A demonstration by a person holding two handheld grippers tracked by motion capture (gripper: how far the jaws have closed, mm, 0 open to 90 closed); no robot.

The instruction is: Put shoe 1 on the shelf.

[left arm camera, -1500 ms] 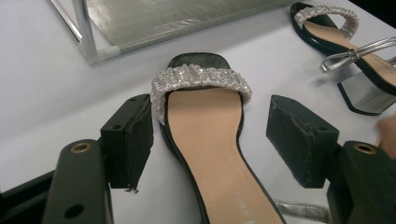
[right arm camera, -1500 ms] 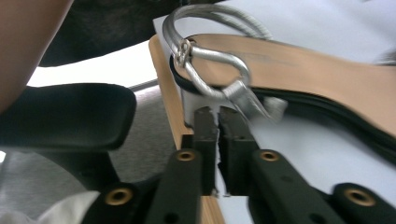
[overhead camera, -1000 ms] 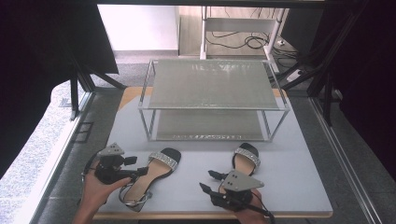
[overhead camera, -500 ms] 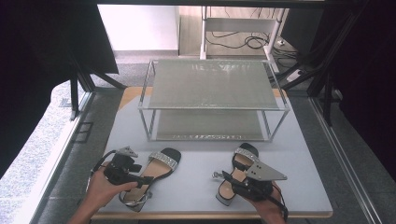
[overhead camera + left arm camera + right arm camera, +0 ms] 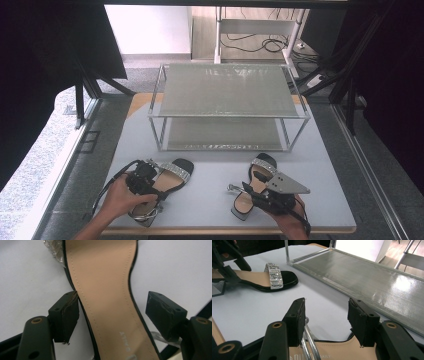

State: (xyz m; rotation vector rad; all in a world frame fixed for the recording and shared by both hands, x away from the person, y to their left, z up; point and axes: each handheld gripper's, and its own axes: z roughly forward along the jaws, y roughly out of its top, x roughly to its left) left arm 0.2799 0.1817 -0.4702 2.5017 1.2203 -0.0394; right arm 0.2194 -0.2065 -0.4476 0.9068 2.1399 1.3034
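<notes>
Two black sandals with glittery toe straps lie on the white table top (image 5: 210,200). The left sandal (image 5: 172,175) has its tan insole (image 5: 105,290) between the pads of my left gripper (image 5: 142,182) (image 5: 112,307). The left pad (image 5: 67,315) sits at the sole's edge and the right pad (image 5: 162,312) stands clear of it; these jaws have just been opening. My right gripper (image 5: 257,192) (image 5: 325,312) hovers open over the heel end of the right sandal (image 5: 260,172), whose silver ankle strap (image 5: 309,340) runs beside one pad.
A two-tier metal shoe rack (image 5: 227,90) stands at the back of the table; its lower shelf (image 5: 367,277) lies just past the right sandal. From the right gripper view the left sandal (image 5: 262,277) shows far off. The table's front edge runs close under both hands.
My left gripper has slid right and down over the left sandal's middle. My right gripper has shifted right and settled over the right sandal's heel end.
</notes>
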